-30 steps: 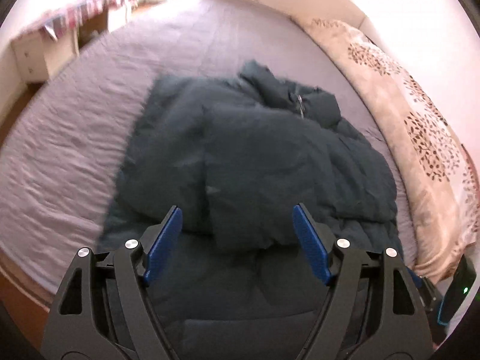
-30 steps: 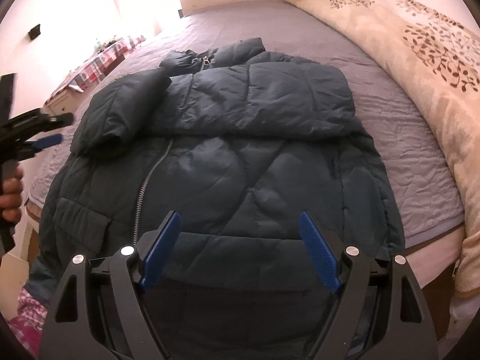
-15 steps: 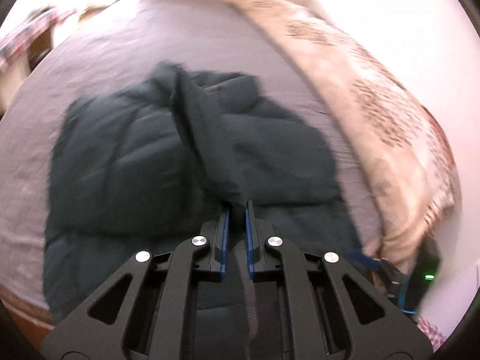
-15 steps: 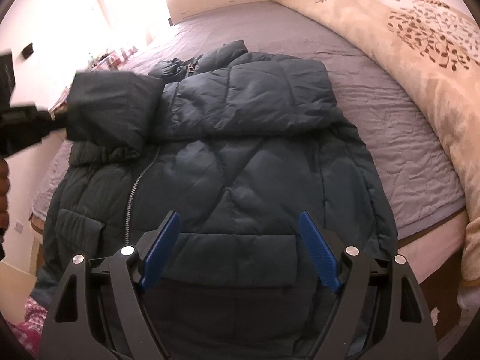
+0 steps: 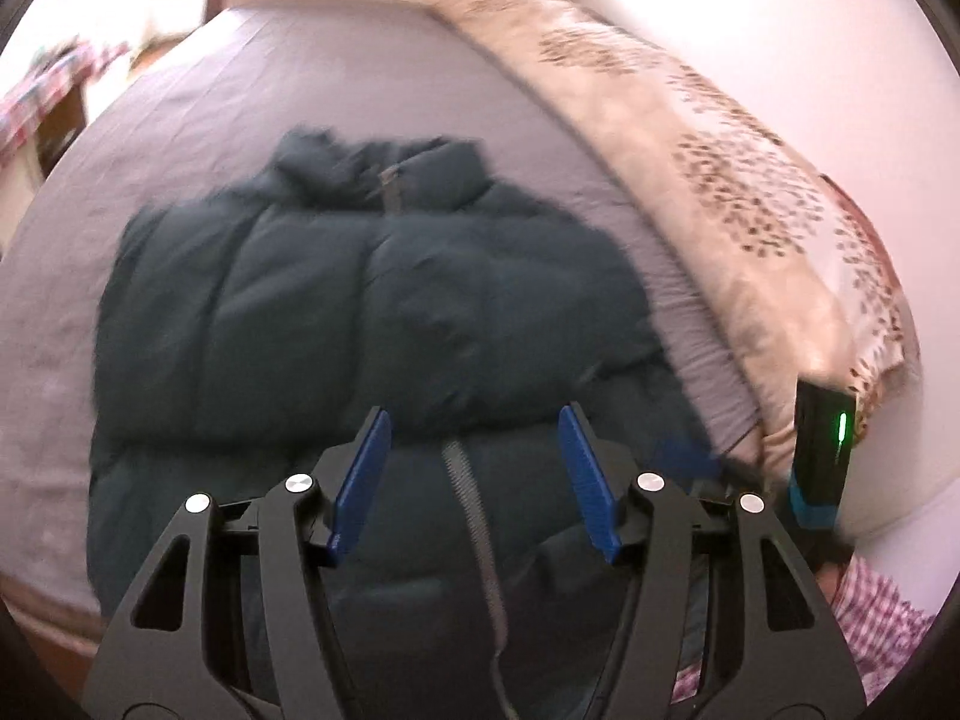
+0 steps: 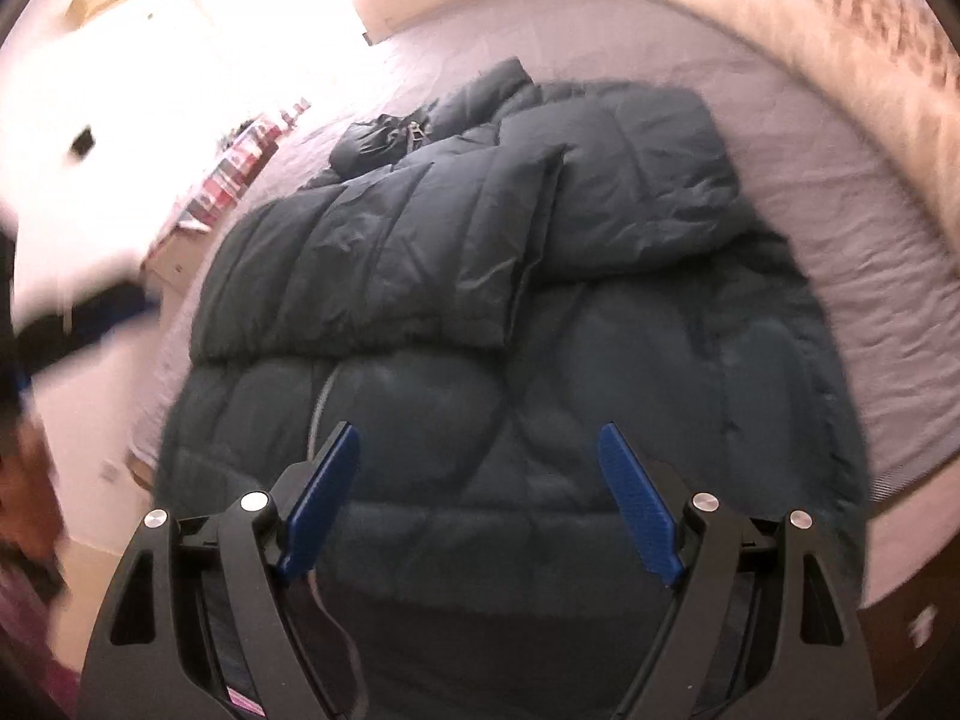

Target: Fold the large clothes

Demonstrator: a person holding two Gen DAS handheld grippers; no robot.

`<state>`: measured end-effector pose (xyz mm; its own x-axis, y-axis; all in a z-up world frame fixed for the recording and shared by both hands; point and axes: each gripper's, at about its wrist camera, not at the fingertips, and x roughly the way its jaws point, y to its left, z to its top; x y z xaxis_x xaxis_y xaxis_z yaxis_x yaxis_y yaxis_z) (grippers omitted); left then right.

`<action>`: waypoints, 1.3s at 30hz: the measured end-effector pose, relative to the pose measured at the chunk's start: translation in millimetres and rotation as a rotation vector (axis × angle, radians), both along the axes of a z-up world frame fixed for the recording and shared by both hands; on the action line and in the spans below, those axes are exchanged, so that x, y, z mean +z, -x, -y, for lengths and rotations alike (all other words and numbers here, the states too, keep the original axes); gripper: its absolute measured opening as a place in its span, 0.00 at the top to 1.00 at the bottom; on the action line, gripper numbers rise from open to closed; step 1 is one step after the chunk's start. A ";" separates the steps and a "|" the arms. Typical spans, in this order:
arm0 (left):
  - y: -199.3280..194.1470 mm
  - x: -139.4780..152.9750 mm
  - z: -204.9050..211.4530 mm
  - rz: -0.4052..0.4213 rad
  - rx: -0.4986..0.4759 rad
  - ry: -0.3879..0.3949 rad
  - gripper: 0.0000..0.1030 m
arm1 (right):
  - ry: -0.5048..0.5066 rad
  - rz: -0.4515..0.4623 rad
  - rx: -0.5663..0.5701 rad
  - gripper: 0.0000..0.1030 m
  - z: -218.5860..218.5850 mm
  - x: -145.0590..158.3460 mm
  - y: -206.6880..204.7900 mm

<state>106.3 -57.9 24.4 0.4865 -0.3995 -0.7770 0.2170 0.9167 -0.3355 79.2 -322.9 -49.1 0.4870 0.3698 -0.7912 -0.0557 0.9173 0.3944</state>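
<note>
A dark teal puffer jacket point(image 5: 372, 324) lies front up on the bed, collar at the far end, zipper toward me. Both sleeves are folded across its chest; in the right wrist view the left sleeve point(image 6: 384, 264) lies flat over the right sleeve point(image 6: 636, 180). My left gripper point(image 5: 474, 420) is open and empty, hovering over the jacket's lower front above the zipper. My right gripper point(image 6: 480, 438) is open and empty above the jacket's hem area point(image 6: 480, 540). The left gripper shows as a dark blur at the left edge of the right wrist view point(image 6: 72, 318).
The jacket rests on a lilac bedsheet point(image 5: 198, 102). A cream leaf-print duvet point(image 5: 720, 180) is bunched along the bed's right side. A bedside cabinet with a checked cloth point(image 6: 240, 174) stands left of the bed. The right gripper's body with a green light point(image 5: 822, 456) is at the right.
My left gripper, shut on the left sleeve half a second ago, has laid it across the jacket's chest and opened. The right gripper stayed open while its view shifted slightly.
</note>
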 end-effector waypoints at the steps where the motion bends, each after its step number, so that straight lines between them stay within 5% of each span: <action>1: 3.6 -6.5 -8.1 -0.017 0.018 0.001 0.44 | -0.020 -0.019 -0.012 0.22 1.0 -2.2 -6.1; 5: 21.1 -33.3 -38.1 -0.080 0.096 0.022 0.44 | -0.072 -0.076 -0.053 0.25 -0.7 -12.2 -40.9; 8: 28.7 -43.2 -49.0 -0.098 0.127 0.037 0.44 | -0.057 -0.111 -0.042 0.53 -11.7 -20.7 -61.4; 10: 33.5 -46.3 -54.5 -0.098 0.139 0.041 0.44 | -0.041 -0.119 -0.043 0.82 -16.3 -24.2 -67.2; 13: 36.8 -47.5 -59.4 -0.090 0.146 0.040 0.44 | -0.059 -0.080 -0.055 0.93 -15.4 -15.2 -62.8; 18: 33.5 -47.1 -57.6 -0.085 0.138 0.051 0.44 | -0.094 -0.027 -0.064 0.93 -0.3 5.8 -42.3; 21: 30.9 -47.2 -52.7 -0.088 0.123 0.053 0.44 | -0.102 -0.079 -0.078 0.88 12.1 -0.7 -41.0; 25: 31.2 -45.8 -46.6 -0.088 0.105 0.041 0.44 | -0.098 -0.137 -0.171 0.36 31.7 -10.9 -37.5; 39: 56.5 -53.1 -87.2 -0.100 0.212 -0.062 0.39 | 0.007 -0.079 -0.211 0.35 83.4 -7.5 44.1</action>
